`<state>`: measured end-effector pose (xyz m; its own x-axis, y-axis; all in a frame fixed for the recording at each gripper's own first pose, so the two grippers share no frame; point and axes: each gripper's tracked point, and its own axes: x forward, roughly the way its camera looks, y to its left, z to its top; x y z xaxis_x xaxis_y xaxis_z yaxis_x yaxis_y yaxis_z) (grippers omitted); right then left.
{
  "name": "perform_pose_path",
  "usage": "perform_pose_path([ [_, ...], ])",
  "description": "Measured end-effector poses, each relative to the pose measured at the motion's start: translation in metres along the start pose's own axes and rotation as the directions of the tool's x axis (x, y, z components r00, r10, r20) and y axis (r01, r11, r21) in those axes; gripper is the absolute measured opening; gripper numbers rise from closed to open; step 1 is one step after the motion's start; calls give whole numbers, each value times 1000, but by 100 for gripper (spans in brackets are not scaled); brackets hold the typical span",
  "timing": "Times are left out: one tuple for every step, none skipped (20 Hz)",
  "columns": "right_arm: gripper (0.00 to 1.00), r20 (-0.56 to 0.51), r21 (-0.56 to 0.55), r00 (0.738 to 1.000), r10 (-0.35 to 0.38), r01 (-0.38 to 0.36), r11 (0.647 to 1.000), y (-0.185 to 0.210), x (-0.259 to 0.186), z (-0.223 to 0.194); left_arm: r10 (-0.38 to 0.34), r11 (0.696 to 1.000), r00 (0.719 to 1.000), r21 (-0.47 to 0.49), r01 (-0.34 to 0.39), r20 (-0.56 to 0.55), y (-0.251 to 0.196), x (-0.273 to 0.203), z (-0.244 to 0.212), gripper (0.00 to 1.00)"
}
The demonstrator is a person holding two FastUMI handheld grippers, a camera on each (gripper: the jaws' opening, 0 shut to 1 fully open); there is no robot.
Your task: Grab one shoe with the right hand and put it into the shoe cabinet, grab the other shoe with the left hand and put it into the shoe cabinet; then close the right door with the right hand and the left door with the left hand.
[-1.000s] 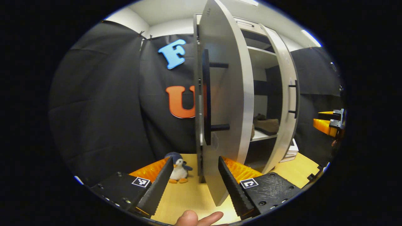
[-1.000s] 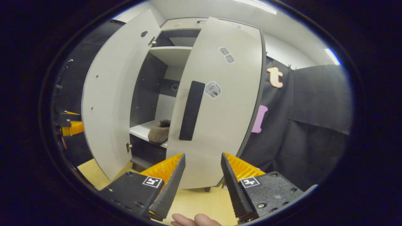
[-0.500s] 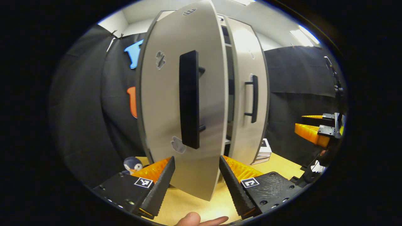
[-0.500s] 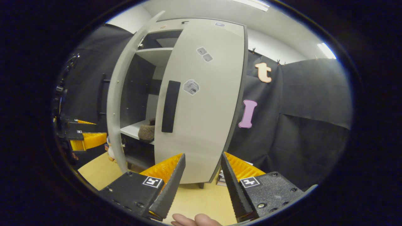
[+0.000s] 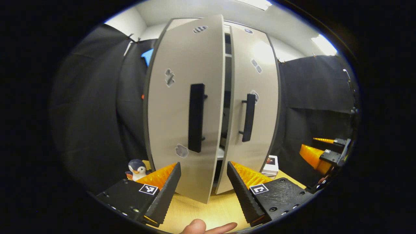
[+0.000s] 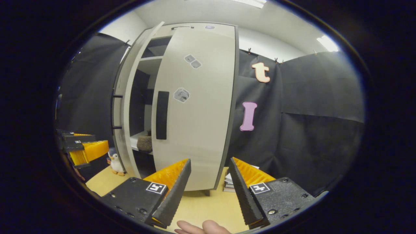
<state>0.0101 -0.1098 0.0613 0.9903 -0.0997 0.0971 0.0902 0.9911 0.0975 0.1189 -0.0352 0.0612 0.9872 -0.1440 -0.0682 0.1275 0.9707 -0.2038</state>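
Wooden floor under shoe cabinet. Left door ajar, right door nearly shut. Shoe on cabinet shelf, behind gap. Left gripper and right gripper before cabinet, fingers apart, empty. Toy penguin beside cabinet.

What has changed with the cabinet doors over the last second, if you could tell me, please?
Both doors have swung inward. The left door, edge-on to the left gripper view a second ago, now faces it, nearly shut. The right door has closed further too, leaving a narrow gap where a shoe shows on the shelf. Unchanged: the left tool and right tool are open and hold nothing; the penguin toy sits by the cabinet.
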Motion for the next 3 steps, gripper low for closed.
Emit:
perform_pose_path([
  [80,6,-2,1000,14,-14,1000,3,-4,2,18,1000,1000,-23,-18,11,0,-2,4,77],
  [80,12,-5,999,33,-33,999,9,-5,2,26,999,999,-42,-25,21,-1,-5,7,88],
  [80,13,-9,999,51,-51,999,15,-5,2,35,998,999,-49,-34,18,0,-7,9,89],
])
